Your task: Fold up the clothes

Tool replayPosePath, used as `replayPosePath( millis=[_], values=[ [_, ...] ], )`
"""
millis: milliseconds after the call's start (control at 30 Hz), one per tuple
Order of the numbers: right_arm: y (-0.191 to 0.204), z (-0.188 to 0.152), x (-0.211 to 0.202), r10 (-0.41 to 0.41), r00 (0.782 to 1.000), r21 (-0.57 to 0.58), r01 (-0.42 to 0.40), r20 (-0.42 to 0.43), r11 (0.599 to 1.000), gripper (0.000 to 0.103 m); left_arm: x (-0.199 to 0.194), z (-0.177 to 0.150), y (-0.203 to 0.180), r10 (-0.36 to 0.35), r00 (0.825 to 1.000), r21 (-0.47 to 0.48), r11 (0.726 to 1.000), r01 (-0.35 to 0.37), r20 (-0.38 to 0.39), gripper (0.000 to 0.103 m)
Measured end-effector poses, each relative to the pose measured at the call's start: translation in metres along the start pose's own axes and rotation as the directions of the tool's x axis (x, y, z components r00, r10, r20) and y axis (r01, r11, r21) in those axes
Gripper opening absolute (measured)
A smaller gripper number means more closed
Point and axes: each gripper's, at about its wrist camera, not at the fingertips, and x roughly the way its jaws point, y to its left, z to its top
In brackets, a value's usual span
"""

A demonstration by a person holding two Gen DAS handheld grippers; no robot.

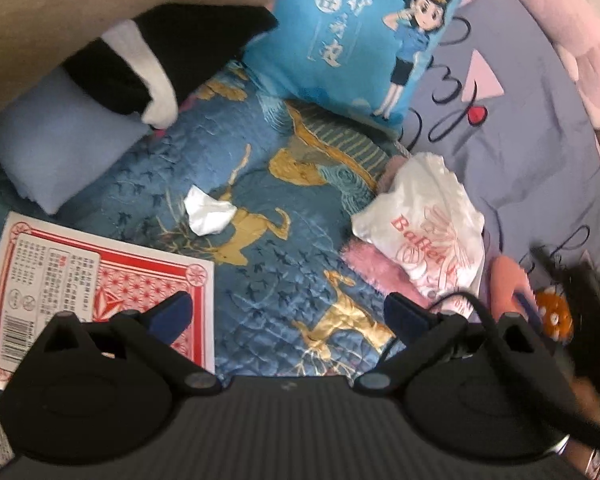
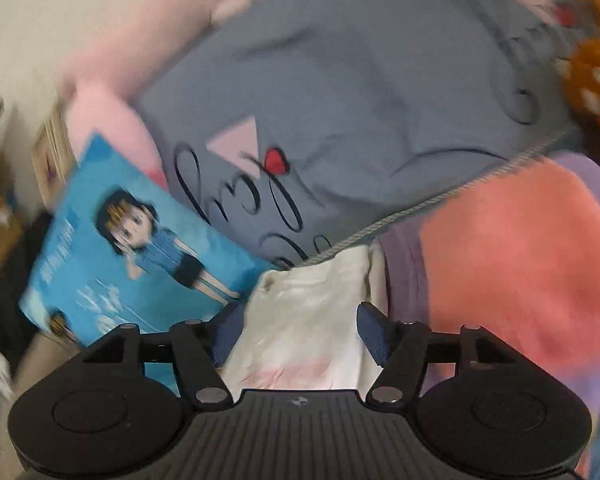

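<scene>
Since the white shirt (image 2: pixel 300 332) sits right below the right gripper (image 2: pixel 300 332), jaws apart w/ nothing pinched, that hand's closer; left gripper (image 1: pixel 288 316) hangs released over the bed (image 1: pixel 260 264).

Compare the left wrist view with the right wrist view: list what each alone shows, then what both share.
Left wrist only: red-and-white printed packet, crumpled tissue, light blue pillow, black-and-white garment, open left tool. Right wrist only: open right tool above the cloth. Both: white printed garment, blue cartoon cushion, grey-blue scripted sheet.
</scene>
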Motion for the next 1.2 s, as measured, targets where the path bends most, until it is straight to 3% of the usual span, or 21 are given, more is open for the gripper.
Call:
replayPosePath(
  millis=[67, 167, 267, 300, 333, 367, 467, 567, 633, 700, 733, 833, 900, 933, 1000, 1067, 1167, 1200],
  values=[
    [-0.005, 0.019, 0.035, -0.059, 0.996, -0.050, 0.055, -0.073, 0.997, 0.060, 0.002, 0.001, -0.001, 0.019, 1.000, 0.008, 1.000, -0.019, 0.005, 0.103],
    [-0.008, 0.041, 0.085, -0.120, 0.972, -0.121, 0.097, -0.202, 0.988, 0.058, 0.002, 0.003, 0.002, 0.042, 0.999, -0.008, 0.999, -0.042, 0.016, 0.103],
    [-0.014, 0.044, 0.110, -0.083, 0.946, -0.119, 0.047, -0.312, 0.992, 0.052, 0.002, 0.006, 0.006, 0.037, 0.999, -0.033, 0.999, -0.036, 0.022, 0.103],
    [-0.017, 0.043, 0.112, -0.082, 0.942, -0.124, 0.043, -0.324, 0.991, 0.043, 0.003, 0.007, 0.006, 0.037, 0.999, -0.035, 0.999, -0.036, 0.024, 0.103],
    [-0.018, 0.043, 0.114, -0.082, 0.940, -0.132, 0.040, -0.332, 0.990, 0.013, 0.003, 0.007, 0.006, 0.037, 0.999, -0.038, 0.999, -0.036, 0.026, 0.103],
    [-0.015, 0.044, 0.114, -0.088, 0.941, -0.149, 0.040, -0.327, 0.988, 0.010, 0.004, 0.007, 0.005, 0.037, 0.999, -0.033, 0.999, -0.036, 0.023, 0.103],
    [0.006, 0.047, 0.103, -0.103, 0.956, -0.324, 0.009, -0.273, 0.946, 0.009, 0.006, 0.007, 0.002, 0.036, 0.999, -0.018, 0.999, -0.035, 0.013, 0.103],
    [0.028, 0.052, 0.094, -0.164, 0.972, -0.489, 0.063, -0.166, 0.870, 0.009, 0.006, 0.006, 0.003, 0.041, 0.999, -0.022, 0.999, -0.041, 0.016, 0.103],
    [0.024, 0.050, 0.108, -0.243, 0.956, -0.515, 0.126, -0.166, 0.848, 0.010, 0.007, 0.006, 0.004, 0.045, 0.999, -0.025, 0.999, -0.044, 0.017, 0.103],
    [0.009, 0.040, 0.132, -0.285, 0.908, -0.478, 0.112, -0.307, 0.871, 0.012, 0.008, 0.006, 0.003, 0.047, 0.999, -0.017, 0.999, -0.047, 0.015, 0.103],
    [0.002, 0.035, 0.136, -0.259, 0.903, -0.426, 0.096, -0.343, 0.899, 0.017, 0.008, 0.006, 0.001, 0.047, 0.999, -0.011, 0.999, -0.047, 0.014, 0.103],
    [-0.026, 0.045, 0.116, -0.112, 0.948, -0.108, 0.083, -0.298, 0.991, 0.028, 0.007, 0.006, -0.002, 0.044, 0.999, 0.012, 0.999, -0.044, 0.014, 0.103],
    [-0.046, 0.055, 0.093, -0.052, 0.971, 0.108, 0.079, -0.233, 0.991, 0.027, 0.006, 0.006, -0.002, 0.049, 0.999, 0.016, 0.999, -0.049, 0.016, 0.103],
    [-0.049, 0.058, 0.078, -0.049, 0.979, 0.121, 0.075, -0.199, 0.990, 0.028, 0.006, 0.006, -0.002, 0.052, 0.999, 0.014, 0.999, -0.052, 0.016, 0.103],
    [-0.041, 0.055, 0.046, -0.037, 0.989, 0.002, 0.038, -0.141, 0.999, 0.032, 0.007, 0.006, -0.001, 0.057, 0.998, 0.009, 0.998, -0.057, 0.014, 0.103],
    [-0.034, 0.039, 0.018, 0.008, 0.995, -0.121, -0.020, -0.101, 0.993, 0.047, 0.007, 0.006, -0.001, 0.058, 0.998, 0.009, 0.998, -0.058, 0.016, 0.103],
    [-0.033, 0.001, 0.007, 0.113, 0.981, -0.180, -0.141, -0.156, 0.973, 0.047, 0.006, 0.004, -0.007, 0.059, 0.998, 0.034, 0.998, -0.060, 0.021, 0.103],
    [-0.035, -0.011, 0.011, 0.099, 0.980, -0.189, -0.131, -0.170, 0.973, 0.045, 0.005, 0.002, -0.010, 0.060, 0.998, 0.046, 0.997, -0.061, 0.023, 0.103]
  ],
)
